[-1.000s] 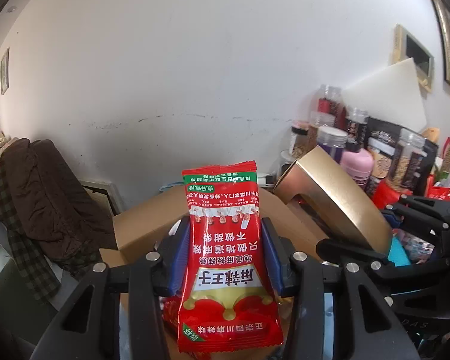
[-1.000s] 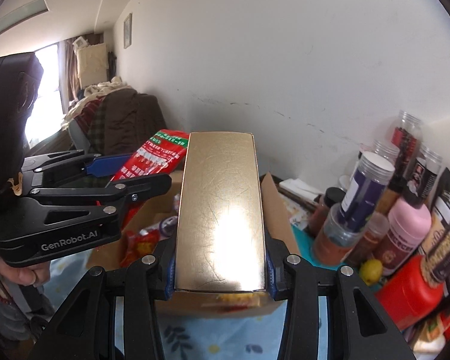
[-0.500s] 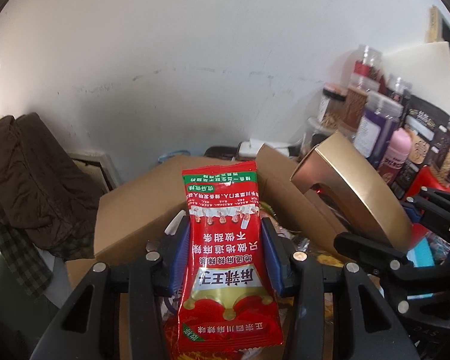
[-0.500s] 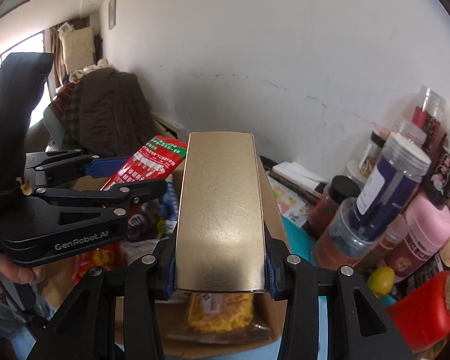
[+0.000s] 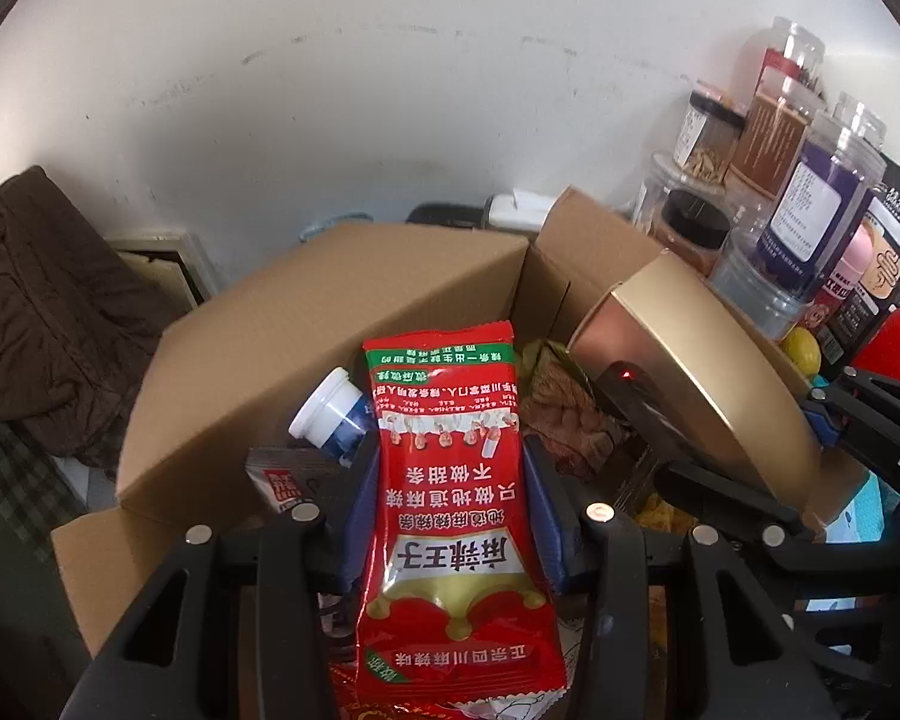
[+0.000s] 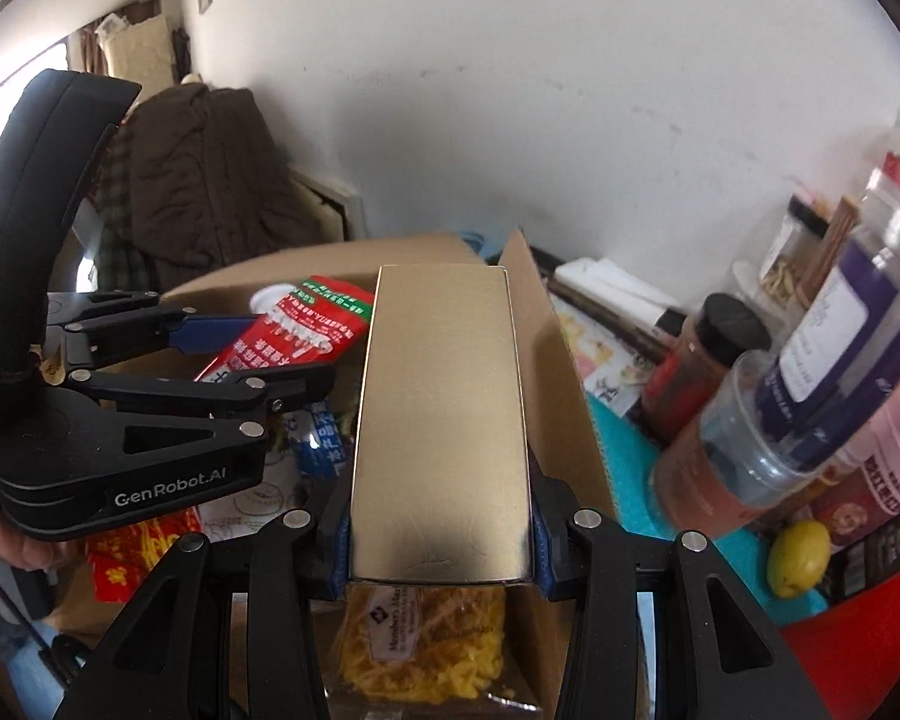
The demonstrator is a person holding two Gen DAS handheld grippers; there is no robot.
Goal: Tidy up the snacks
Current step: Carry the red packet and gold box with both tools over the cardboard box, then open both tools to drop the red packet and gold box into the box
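My left gripper (image 5: 450,480) is shut on a red snack packet (image 5: 450,510) with white Chinese lettering, held over the open cardboard box (image 5: 306,348). My right gripper (image 6: 441,516) is shut on a long gold box (image 6: 444,420), held over the same cardboard box (image 6: 570,396) at its right side. The gold box also shows in the left wrist view (image 5: 708,360), and the red packet (image 6: 282,336) with the left gripper (image 6: 222,354) shows in the right wrist view. Inside the box lie a white-capped blue bottle (image 5: 330,414), a yellow noodle bag (image 6: 426,642) and other packets.
Jars, bottles and pouches (image 5: 810,210) crowd the table to the right of the box, with a lemon (image 6: 801,558) and a red container (image 6: 858,660). A white wall stands behind. A brown coat (image 5: 36,312) hangs on the left.
Both grippers have moved forward and down towards the box with their loads; the box interior and its contents have come into view.
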